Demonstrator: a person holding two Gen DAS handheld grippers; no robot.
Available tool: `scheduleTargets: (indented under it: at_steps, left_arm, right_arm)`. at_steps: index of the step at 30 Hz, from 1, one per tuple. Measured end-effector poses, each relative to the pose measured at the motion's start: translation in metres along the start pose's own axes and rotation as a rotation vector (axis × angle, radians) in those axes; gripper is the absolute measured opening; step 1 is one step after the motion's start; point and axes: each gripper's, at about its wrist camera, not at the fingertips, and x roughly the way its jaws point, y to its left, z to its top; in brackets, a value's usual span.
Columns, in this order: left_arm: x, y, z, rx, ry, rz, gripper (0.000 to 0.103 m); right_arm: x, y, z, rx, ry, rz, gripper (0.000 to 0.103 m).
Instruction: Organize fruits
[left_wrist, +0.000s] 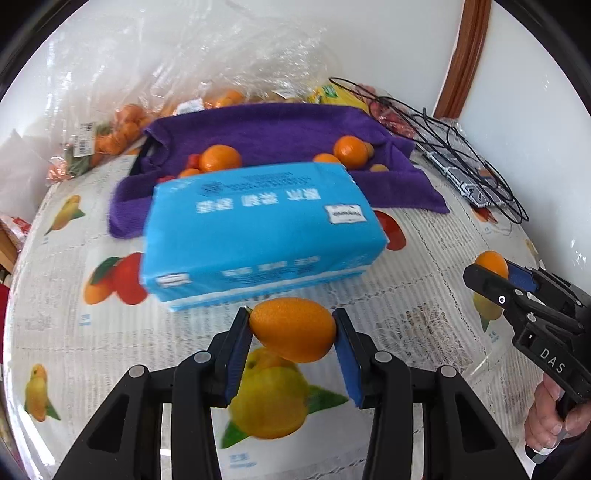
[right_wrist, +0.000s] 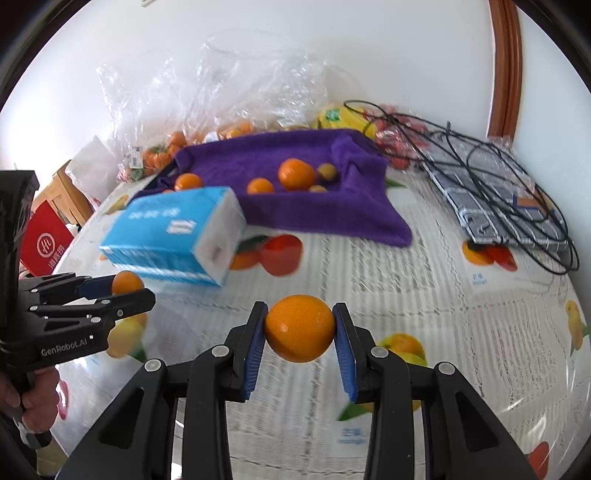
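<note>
My left gripper (left_wrist: 293, 328) is shut on an oval orange kumquat (left_wrist: 293, 328), held above the fruit-print tablecloth just in front of a blue tissue pack (left_wrist: 258, 232). My right gripper (right_wrist: 299, 328) is shut on a round orange fruit (right_wrist: 299, 328). Each gripper shows in the other's view: the right gripper (left_wrist: 491, 267) at the right edge, the left gripper (right_wrist: 125, 284) at the left edge, both with their fruit. Behind the pack, a purple towel (left_wrist: 280, 129) lines a container holding several oranges (right_wrist: 295, 173) and small fruits.
Clear plastic bags of oranges (left_wrist: 122, 125) lie behind the towel at the back left. A black wire rack (right_wrist: 517, 199) on a wrapped checked pad lies at the right. A yellow package (right_wrist: 336, 116) sits at the back. A red box (right_wrist: 40, 240) stands off the table's left edge.
</note>
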Motion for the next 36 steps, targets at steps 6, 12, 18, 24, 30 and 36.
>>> scheduleTargets:
  at_steps: [6,12,18,24,30,36]
  left_arm:
    - [-0.032,0.029,0.001,-0.039,-0.056,0.020,0.041]
    - [-0.058,0.048,0.011,-0.062,-0.107,0.001,0.030]
    - [-0.054,0.063,0.010,-0.070,-0.103,0.019,0.029]
    - [-0.033,0.094,-0.006,-0.133,-0.028,0.008,0.030]
    - [-0.025,0.084,-0.017,-0.110,-0.016,-0.035,0.043]
    - [-0.011,0.070,-0.038,-0.069,0.006,-0.009,0.045]
  right_arm:
    - [-0.016,0.034,0.020,-0.038,-0.043,0.020,0.036]
    - [-0.028,0.060,0.044,-0.046,-0.089,0.044,0.036]
    - [-0.027,0.072,0.051,-0.069,-0.094,0.045,0.036]
    - [-0.016,0.069,0.042,-0.051,-0.061,0.033,0.036]
    - [-0.003,0.063,0.033,-0.034,-0.030,0.021,0.036]
    - [0.000,0.056,0.014,-0.014,-0.011,0.003,0.036]
